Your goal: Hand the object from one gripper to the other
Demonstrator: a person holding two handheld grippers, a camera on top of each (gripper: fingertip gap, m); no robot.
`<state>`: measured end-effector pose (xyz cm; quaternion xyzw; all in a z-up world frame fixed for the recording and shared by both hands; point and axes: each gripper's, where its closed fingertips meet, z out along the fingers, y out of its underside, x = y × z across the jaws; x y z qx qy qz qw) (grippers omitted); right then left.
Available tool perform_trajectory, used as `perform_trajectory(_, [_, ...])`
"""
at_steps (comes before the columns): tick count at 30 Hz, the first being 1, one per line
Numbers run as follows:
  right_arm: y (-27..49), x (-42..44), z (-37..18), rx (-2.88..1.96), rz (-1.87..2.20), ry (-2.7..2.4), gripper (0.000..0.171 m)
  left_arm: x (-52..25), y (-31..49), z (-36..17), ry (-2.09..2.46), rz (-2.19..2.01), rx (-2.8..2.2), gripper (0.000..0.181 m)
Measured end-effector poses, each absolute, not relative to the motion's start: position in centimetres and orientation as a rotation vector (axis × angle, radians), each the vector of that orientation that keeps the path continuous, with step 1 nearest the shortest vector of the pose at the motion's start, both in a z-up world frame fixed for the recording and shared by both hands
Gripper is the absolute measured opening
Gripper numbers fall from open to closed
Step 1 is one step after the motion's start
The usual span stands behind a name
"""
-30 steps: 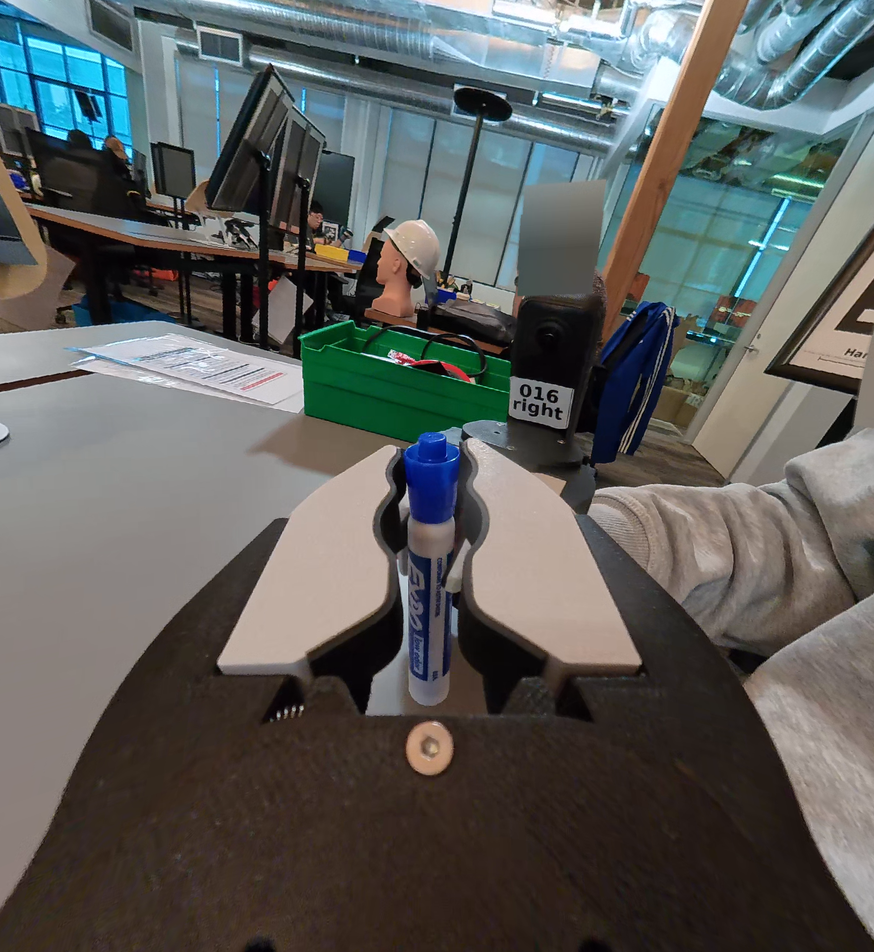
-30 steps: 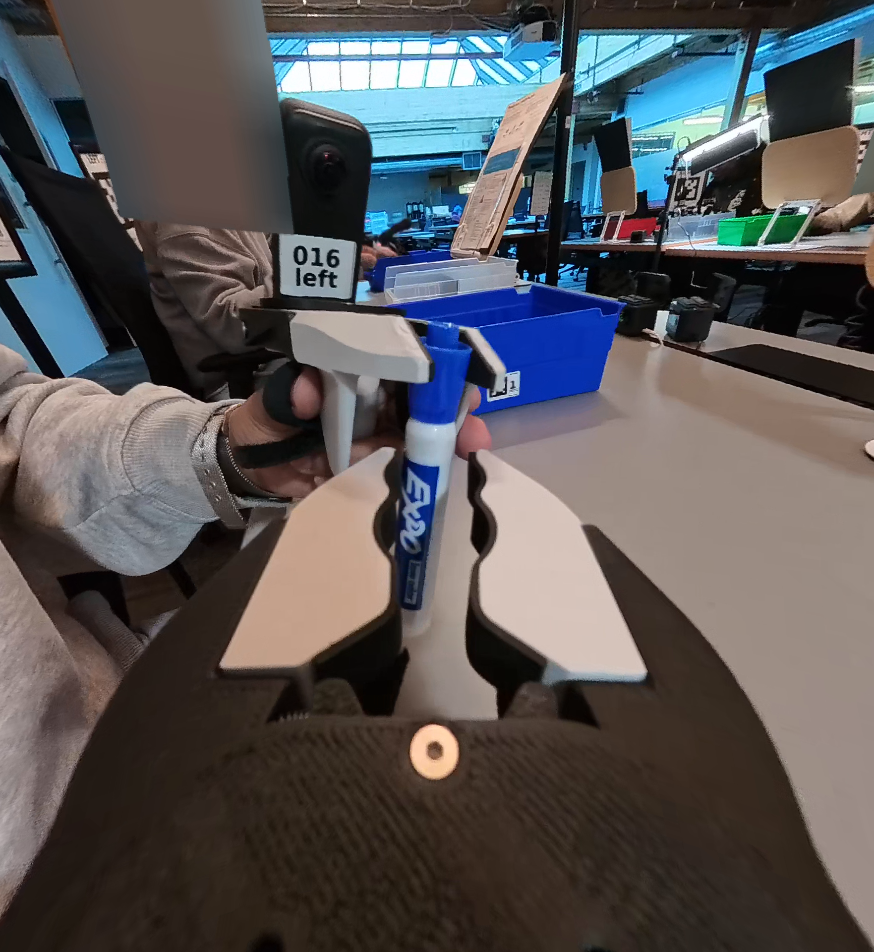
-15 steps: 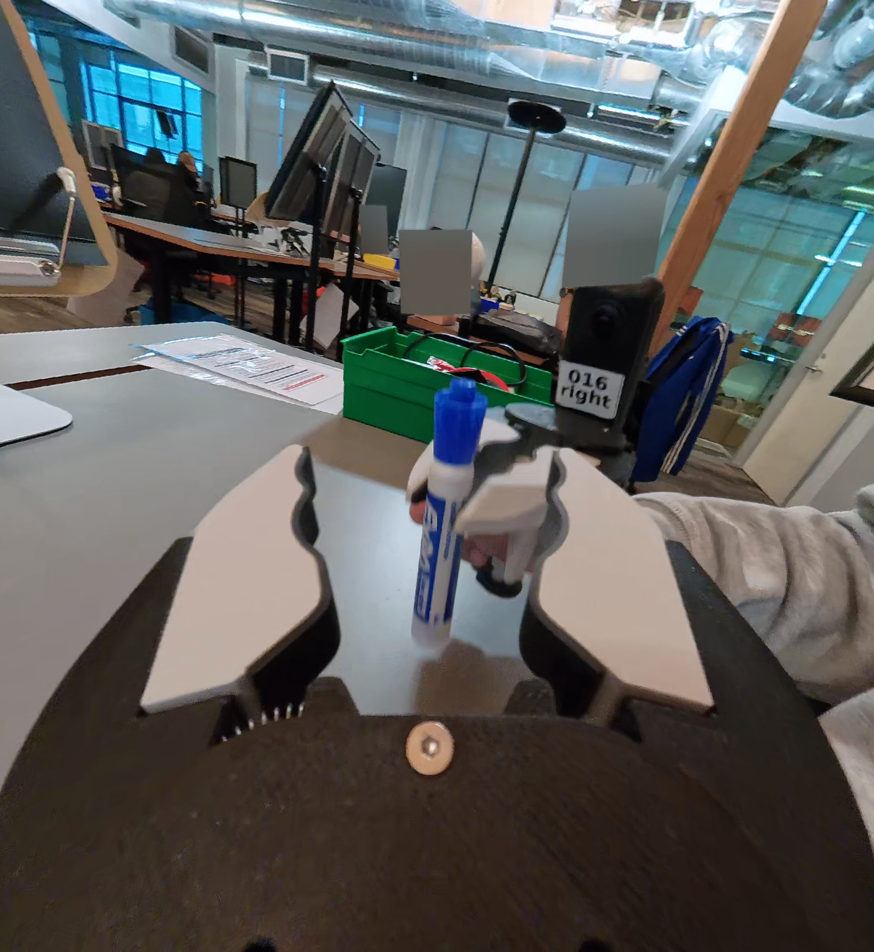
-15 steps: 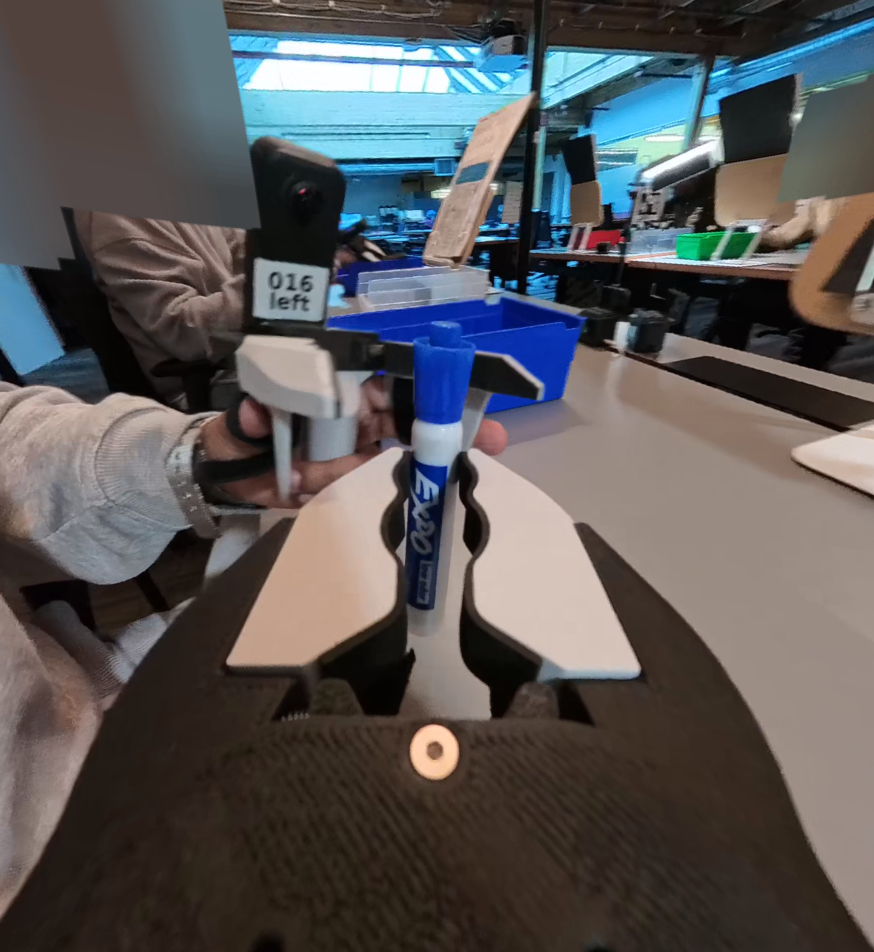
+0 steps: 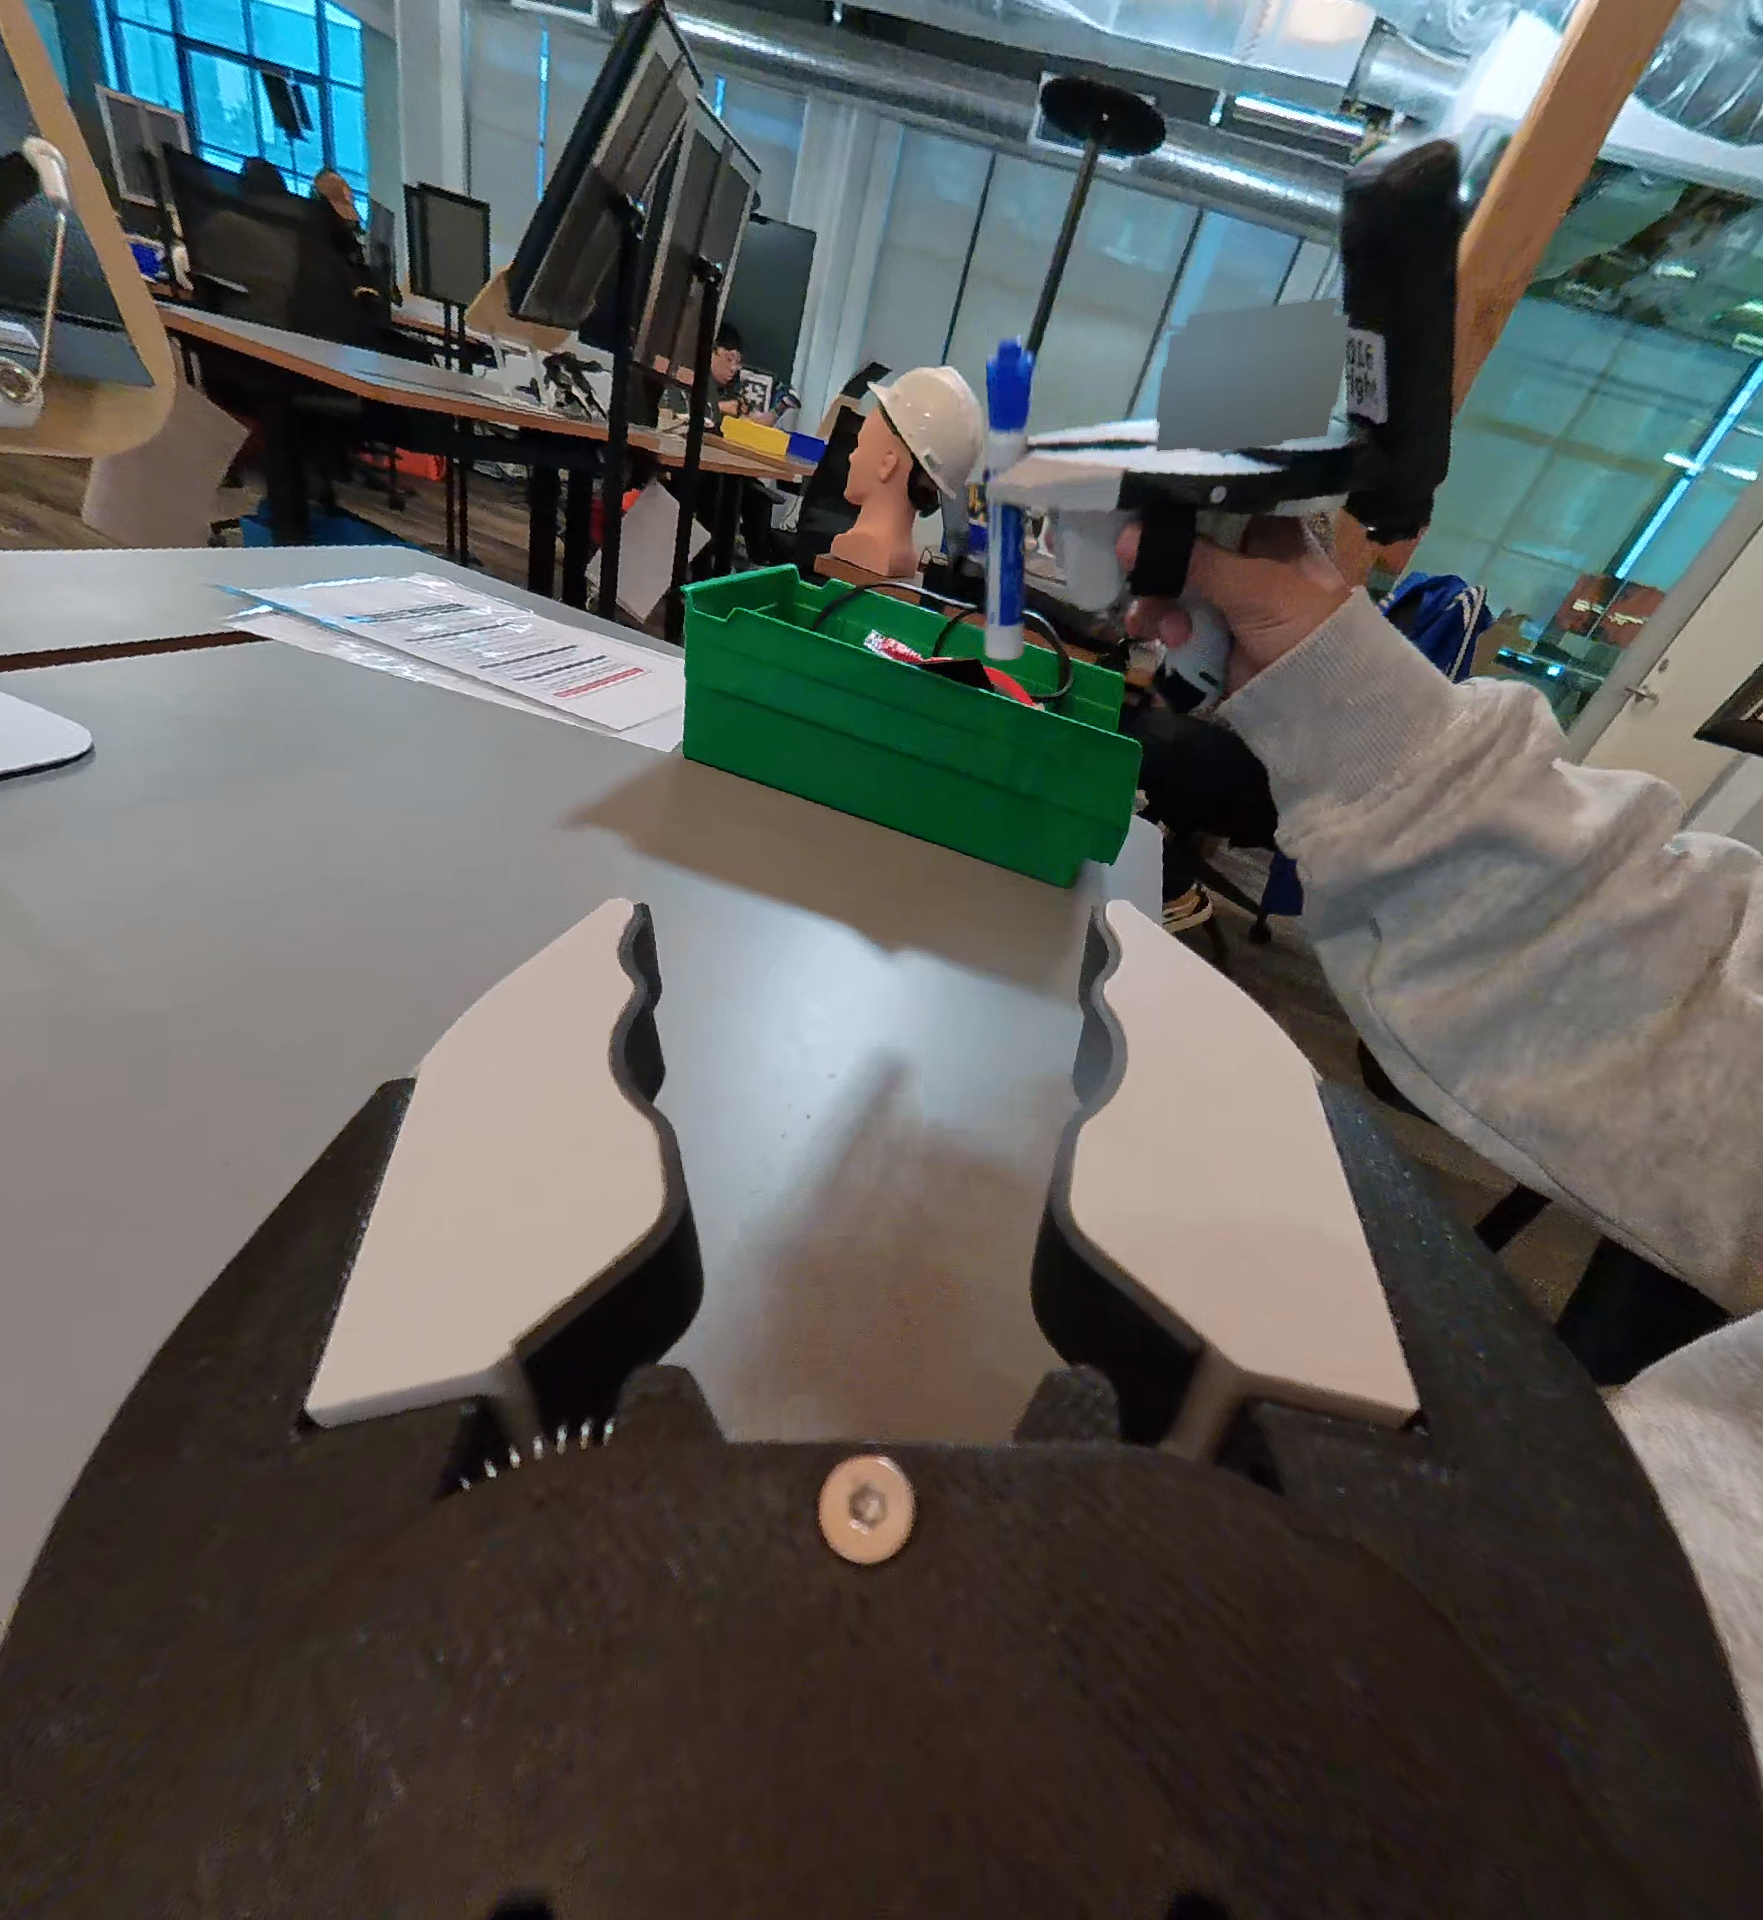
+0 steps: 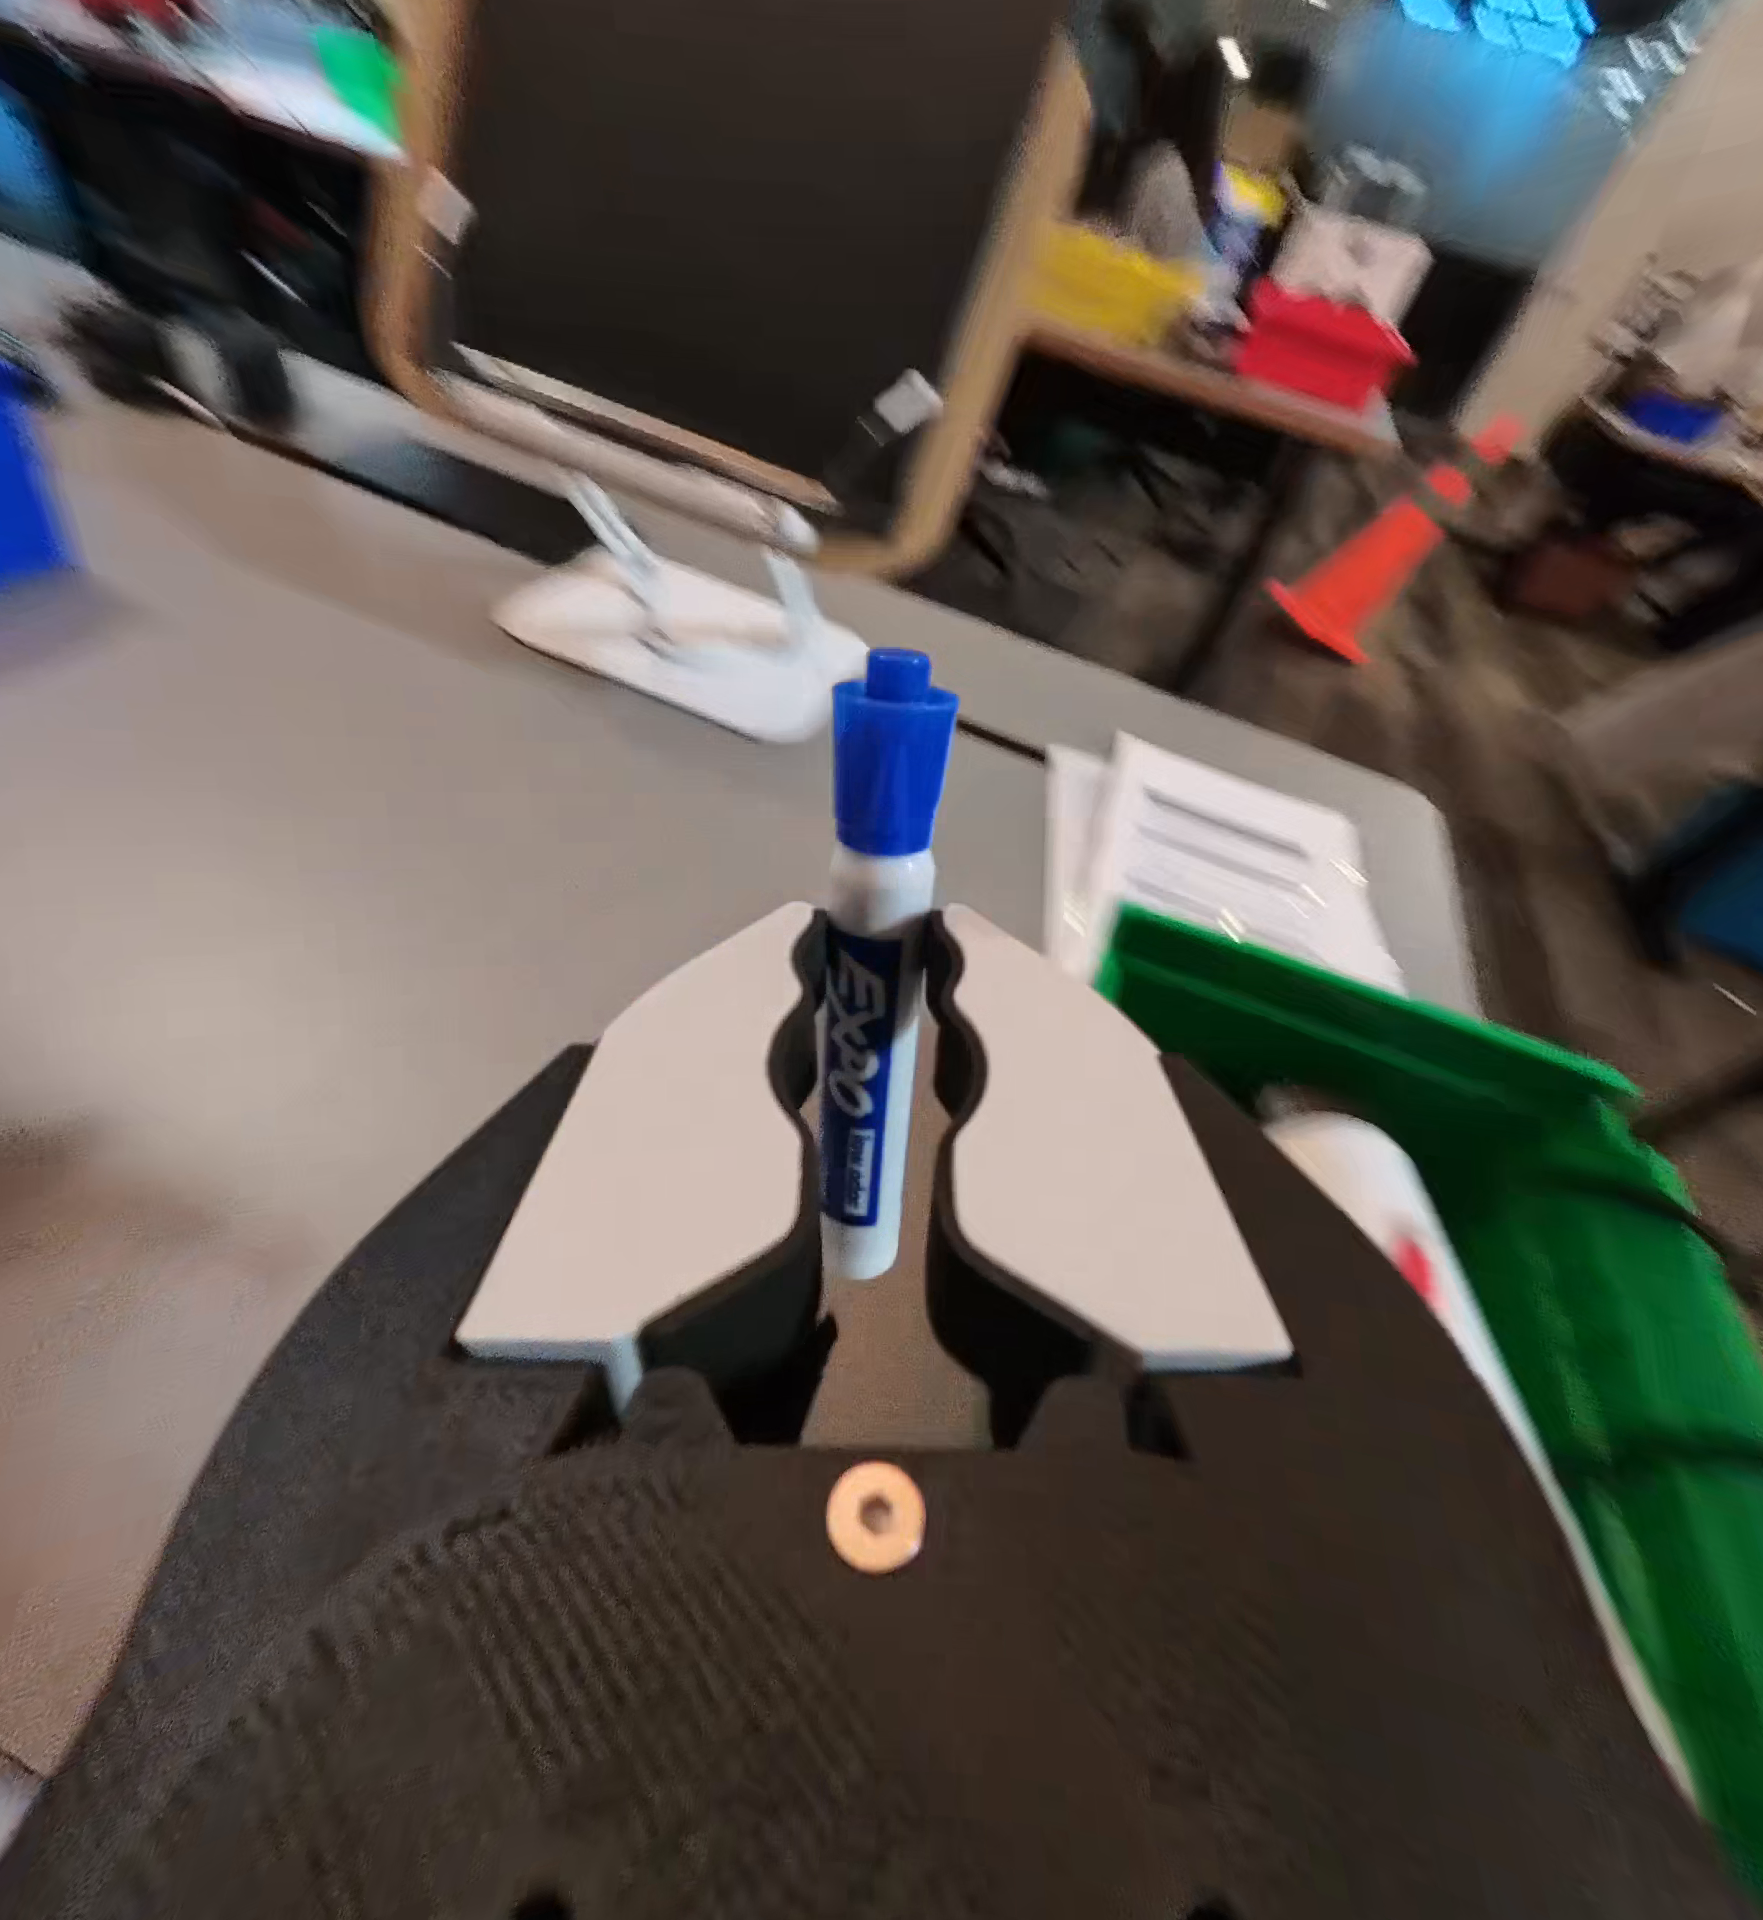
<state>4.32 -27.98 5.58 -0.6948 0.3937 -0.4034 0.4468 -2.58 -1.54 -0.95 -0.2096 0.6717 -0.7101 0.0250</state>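
Observation:
A blue-capped white marker stands upright, clamped between the white fingers of my right gripper, cap up. In the left wrist view the same marker hangs in the right gripper, which a hand in a grey sleeve holds high above the green bin. My left gripper is open and empty, low over the grey table, well apart from the marker.
A green bin with cables stands at the table's far edge; it also shows at the right of the right wrist view. Papers in a plastic sleeve lie beside it. A white monitor base stands farther back. The gap from one gripper's tips to the other's is roughly 30 centimetres.
My left gripper let go of the marker and opened wide. My right gripper shut on it, then lifted and swung away toward the green bin with the marker.

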Motion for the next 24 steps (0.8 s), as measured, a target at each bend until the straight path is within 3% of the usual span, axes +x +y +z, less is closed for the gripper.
perform_trajectory(8, [-41.6, 2.6, -1.0, -1.961, -1.146, 1.509, 0.021, -2.7, -1.6, -1.0, 2.076, -2.207, -0.656, 0.075])
perform_trajectory(13, [-42.5, 3.3, -2.2, -1.941, -1.184, 1.527, 0.021, -2.9, -1.8, -1.1, 2.089, -2.192, -0.639, 0.075])
perform_trajectory(16, [-43.1, 3.7, -1.8, -1.975, -1.334, 1.485, 0.046, -3.0, -1.8, -1.0, 2.088, -2.187, -0.632, 0.075])
perform_trajectory(24, [-41.3, 3.8, 2.7, -1.787, -1.402, 1.387, 0.042, -2.7, -1.5, -0.8, 2.064, -2.194, -0.653, 0.073])
